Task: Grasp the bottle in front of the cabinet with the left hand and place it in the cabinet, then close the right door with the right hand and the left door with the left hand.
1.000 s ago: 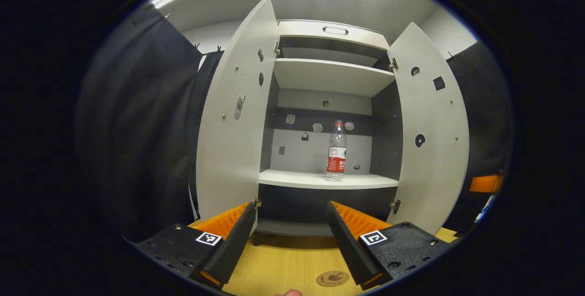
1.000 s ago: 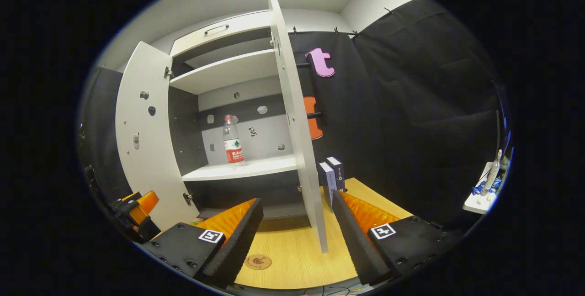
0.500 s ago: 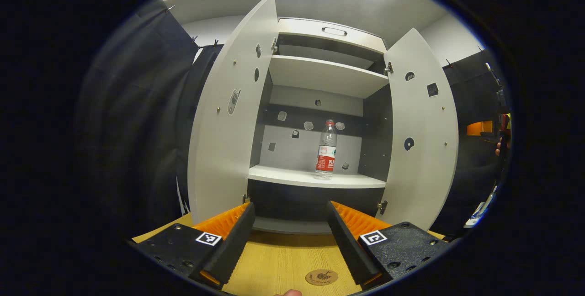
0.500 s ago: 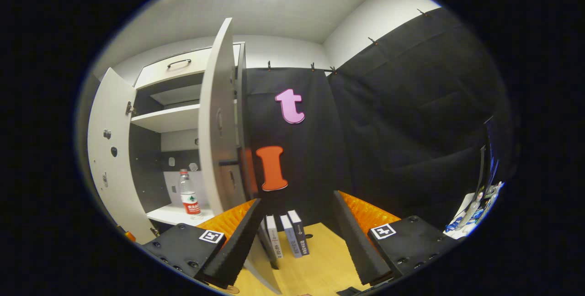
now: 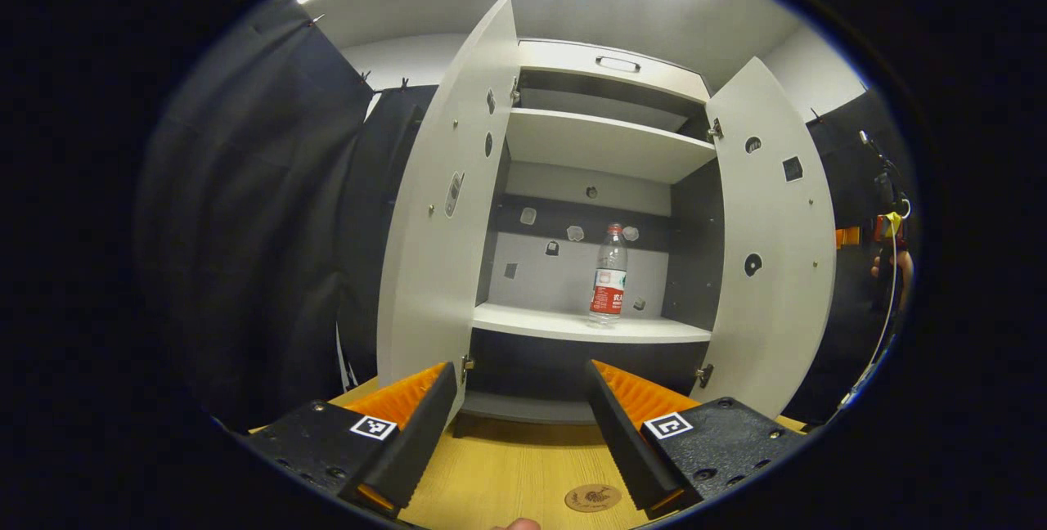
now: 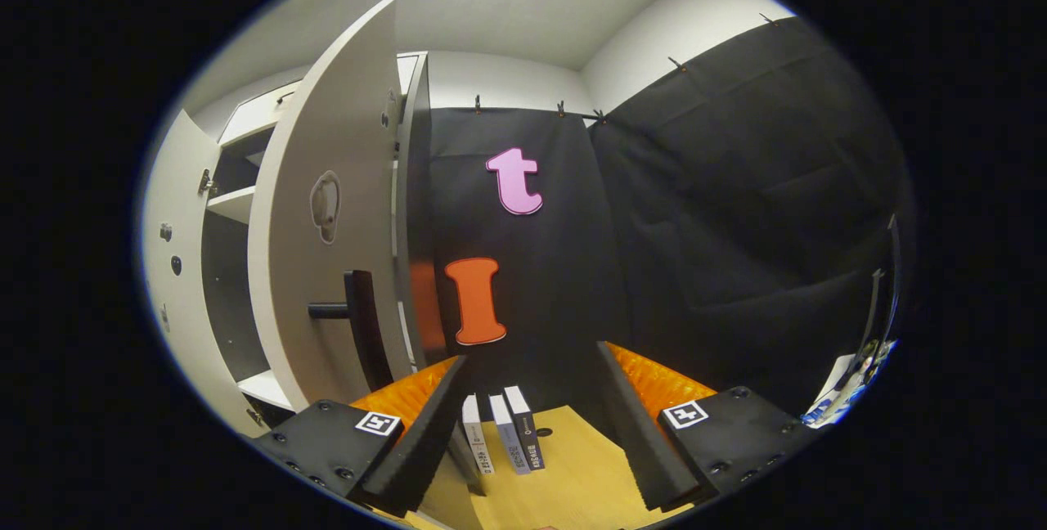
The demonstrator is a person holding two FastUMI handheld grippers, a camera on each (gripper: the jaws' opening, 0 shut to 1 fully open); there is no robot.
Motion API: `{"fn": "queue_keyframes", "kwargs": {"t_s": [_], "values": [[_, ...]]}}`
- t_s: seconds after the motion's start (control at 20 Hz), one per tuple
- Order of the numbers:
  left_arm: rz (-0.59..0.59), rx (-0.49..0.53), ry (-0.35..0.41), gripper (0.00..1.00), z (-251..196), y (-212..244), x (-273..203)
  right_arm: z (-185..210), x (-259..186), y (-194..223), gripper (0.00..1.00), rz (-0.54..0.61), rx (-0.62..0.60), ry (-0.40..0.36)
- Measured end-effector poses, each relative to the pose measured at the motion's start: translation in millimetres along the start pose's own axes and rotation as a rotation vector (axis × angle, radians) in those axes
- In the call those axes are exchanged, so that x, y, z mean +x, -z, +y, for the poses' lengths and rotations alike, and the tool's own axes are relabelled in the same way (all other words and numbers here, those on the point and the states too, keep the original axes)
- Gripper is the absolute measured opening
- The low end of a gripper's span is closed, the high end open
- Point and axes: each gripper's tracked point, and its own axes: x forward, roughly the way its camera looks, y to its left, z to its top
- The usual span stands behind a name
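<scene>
Step 1 judged done: bottle (image 5: 608,274) is stood upright on the mid shelf (image 5: 572,323) inside the cabinet (image 5: 609,76), right of centre. Step 2, right door (image 6: 323,211), is in hand.

L gripper (image 5: 519,424) is held back from the cabinet over the table (image 5: 507,473), fingers apart, nothing gripped. R gripper (image 6: 532,424) is placed beside the right door's outer face, fingers apart, empty; handle (image 6: 356,325) is seen just left of it.

Next move, as judged: outer face or handle to be pushed toward the cabinet till shut; left door (image 5: 446,211) to be closed after.

Count: 1 bottle, 2 doors (both open), 2 grippers, 3 books (image 6: 501,440), 1 coaster (image 5: 592,498).
</scene>
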Motion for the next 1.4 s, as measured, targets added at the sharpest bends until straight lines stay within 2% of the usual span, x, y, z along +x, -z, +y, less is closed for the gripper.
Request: {"fn": "queue_keyframes", "kwargs": {"t_s": [0.05,0.45,0.55,0.9,1.15,1.25,1.4], "values": [[-0.004,0.000,-0.007,0.95,2.6,-0.9,0.1,-1.1,1.7,-0.9,0.97,-0.007,-0.002,-0.003],[-0.037,-0.004,-0.027,0.95,9.0,-11.8,4.2,19.1,-5.0,2.9,0.97,0.009,-0.001,-0.058],[-0.036,-0.015,-0.027,0.95,9.2,-11.5,5.8,34.8,-10.0,3.8,0.97,0.010,-0.009,-0.084],[-0.034,-0.021,-0.052,0.95,19.7,-12.5,4.5,123.8,-22.4,13.2,0.97,0.043,-0.027,-0.249],[-0.038,-0.018,-0.077,0.95,31.8,-14.7,1.5,169.0,-12.2,23.0,0.97,0.067,-0.002,-0.315],[-0.039,-0.015,-0.084,0.95,36.4,-16.2,1.9,188.7,-9.8,33.7,1.00,0.095,0.011,-0.365],[-0.047,-0.014,-0.097,0.95,42.9,-21.1,2.1,191.7,-0.9,47.7,0.98,0.119,0.006,-0.362]]}}
